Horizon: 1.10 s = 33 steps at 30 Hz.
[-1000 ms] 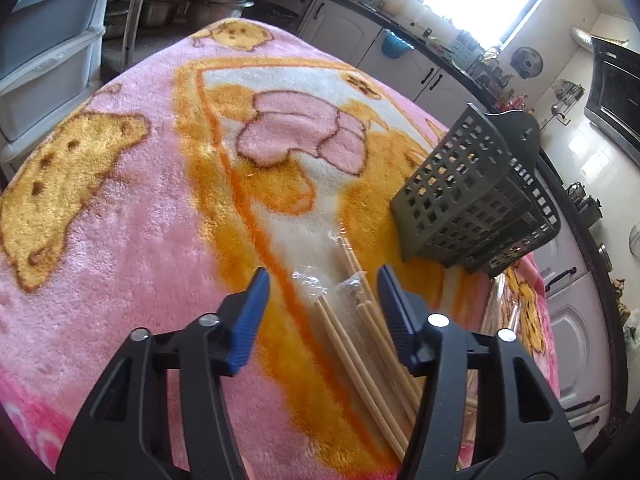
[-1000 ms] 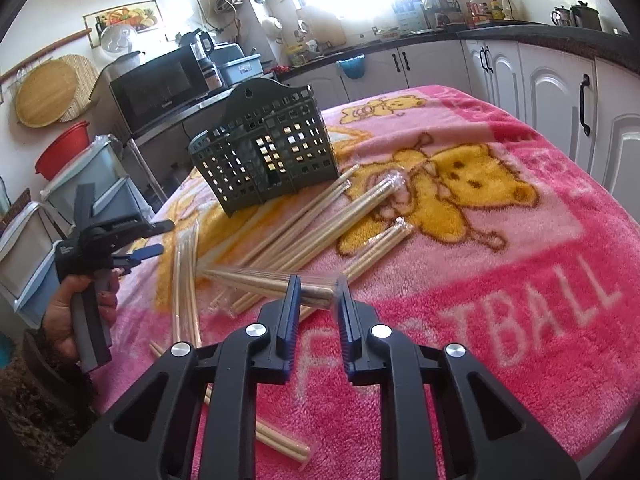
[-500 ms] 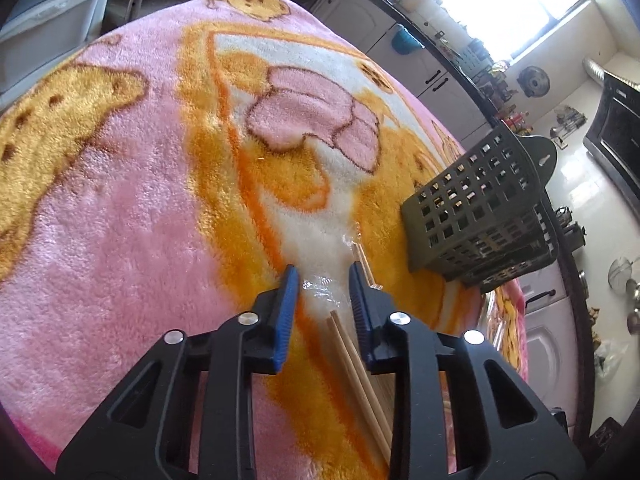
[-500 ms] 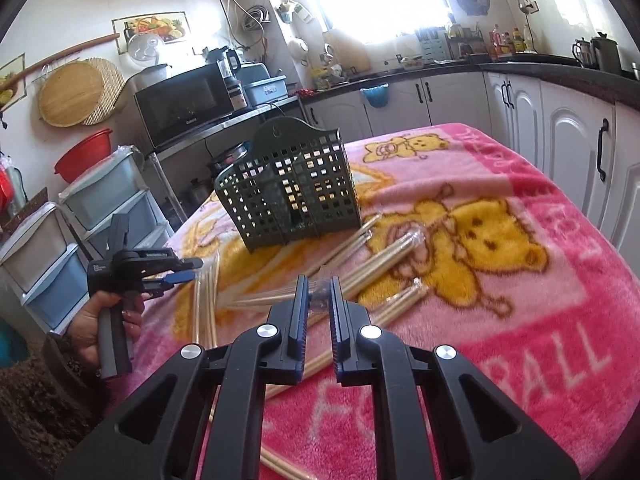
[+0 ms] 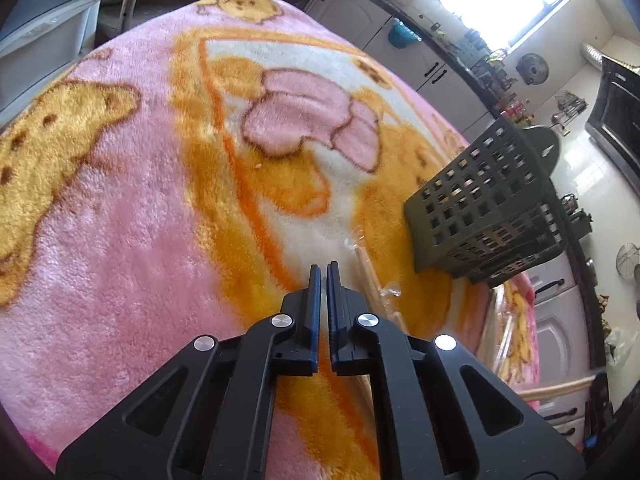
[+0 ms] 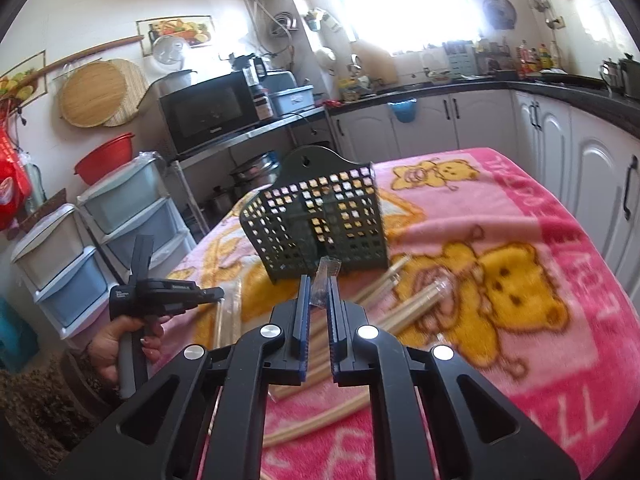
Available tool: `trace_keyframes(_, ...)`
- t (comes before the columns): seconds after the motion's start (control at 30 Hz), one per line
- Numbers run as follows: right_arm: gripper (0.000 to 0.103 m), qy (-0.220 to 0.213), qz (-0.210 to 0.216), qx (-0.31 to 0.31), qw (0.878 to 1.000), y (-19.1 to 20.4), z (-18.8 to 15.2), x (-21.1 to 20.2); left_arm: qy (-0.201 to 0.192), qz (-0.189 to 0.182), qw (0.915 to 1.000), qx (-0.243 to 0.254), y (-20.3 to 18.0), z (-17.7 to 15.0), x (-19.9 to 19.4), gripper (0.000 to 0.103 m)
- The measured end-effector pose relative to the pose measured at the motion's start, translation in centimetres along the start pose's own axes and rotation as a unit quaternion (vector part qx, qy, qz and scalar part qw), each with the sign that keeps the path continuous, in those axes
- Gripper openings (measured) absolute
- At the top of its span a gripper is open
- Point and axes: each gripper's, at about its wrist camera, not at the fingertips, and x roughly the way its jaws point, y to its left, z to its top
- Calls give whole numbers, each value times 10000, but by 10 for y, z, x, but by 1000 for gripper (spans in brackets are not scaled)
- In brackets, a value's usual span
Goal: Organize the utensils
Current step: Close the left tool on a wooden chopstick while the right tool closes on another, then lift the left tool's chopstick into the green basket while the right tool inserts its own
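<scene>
On the blanket-covered bench, the right gripper (image 6: 317,294) pinches only the clear wrapper end of a chopstick pack (image 6: 325,285); that film could slip or tear before reaching the dark green utensil basket (image 6: 320,224). The left gripper (image 5: 323,276), its jaws having just closed, holds nothing, and the chopsticks (image 5: 370,276) beside it risk being nudged.

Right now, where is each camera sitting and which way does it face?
Left wrist: rides the left gripper, angled down at the blanket, basket to its right; jaws shut, nothing visible between them.
Right wrist: rides the right gripper, facing the basket and kitchen; jaws clamp a chopstick wrapper; a hand holds the left gripper.
Shared: basket, blanket, chopsticks.
</scene>
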Motion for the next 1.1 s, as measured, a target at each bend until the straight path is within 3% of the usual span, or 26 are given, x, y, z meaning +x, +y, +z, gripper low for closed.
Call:
trace_keyframes(0.37,6,-259,423,-448,9978,18,40,2,-860,-625,9923,640,-54,22,-76,1)
trace_keyframes(0.8,6,-594,443,-642,9952,24,68,-14,-1171,-1579,9710,1359,-134,26,-125,1)
trace_keyframes(1.1,6,-887,369,-706,9929,22,83,-27,-1407,-1986,9546,1717,-177,29,-148,0)
